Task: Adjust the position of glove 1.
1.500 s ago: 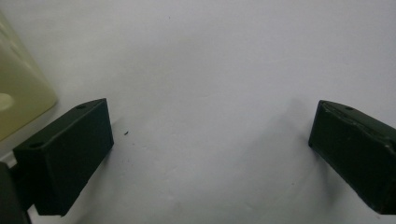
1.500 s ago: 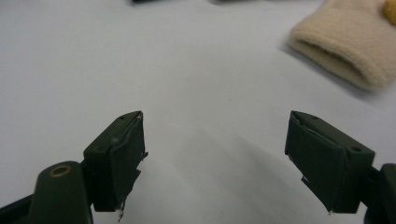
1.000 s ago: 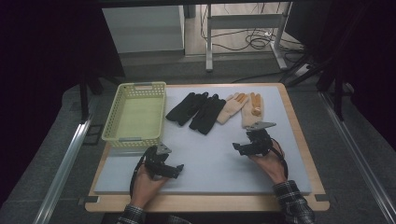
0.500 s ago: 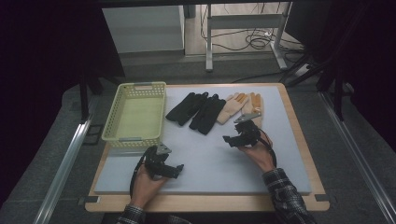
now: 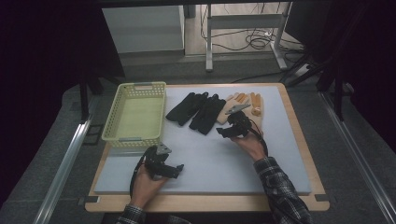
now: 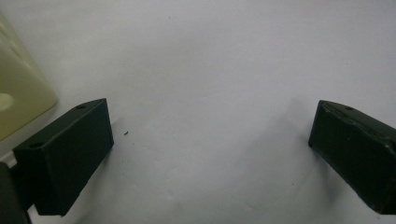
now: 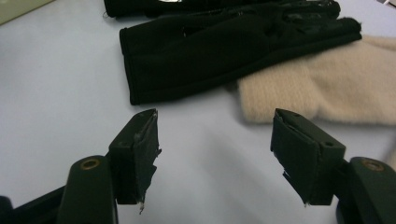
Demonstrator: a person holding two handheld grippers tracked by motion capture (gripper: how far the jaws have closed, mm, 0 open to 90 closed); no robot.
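**Right gripper lines up on the gloves while the left waits by the basket**

High view: two black fabric gloves (image 5: 196, 112) and a pair of beige knitted gloves with orange fingertips (image 5: 245, 105) lie side by side at the far middle of the pale blue table mat (image 5: 210, 158), next to a pale yellow perforated plastic basket (image 5: 135, 114). That layout suggests sorting gloves into the basket. The right gripper (image 5: 224, 131) sits just in front of the cuffs, near where the black and beige pairs meet, placed to take a cuff. The left gripper (image 5: 176, 171) rests low on the mat near the basket's near corner, well apart from the gloves, seemingly parked until needed.

Left gripper view: its jaws stand wide apart with bare mat between them; the basket's corner (image 6: 18, 102) shows just beside the left-hand jaw.

Right gripper view: the jaws have just been closing a little, yet they stand apart with nothing between them. The nearer black glove's cuff (image 7: 154, 70) lies just beyond the left-hand jaw, and the beige glove's cuff (image 7: 299, 95) just beyond the right-hand one; neither is touched.
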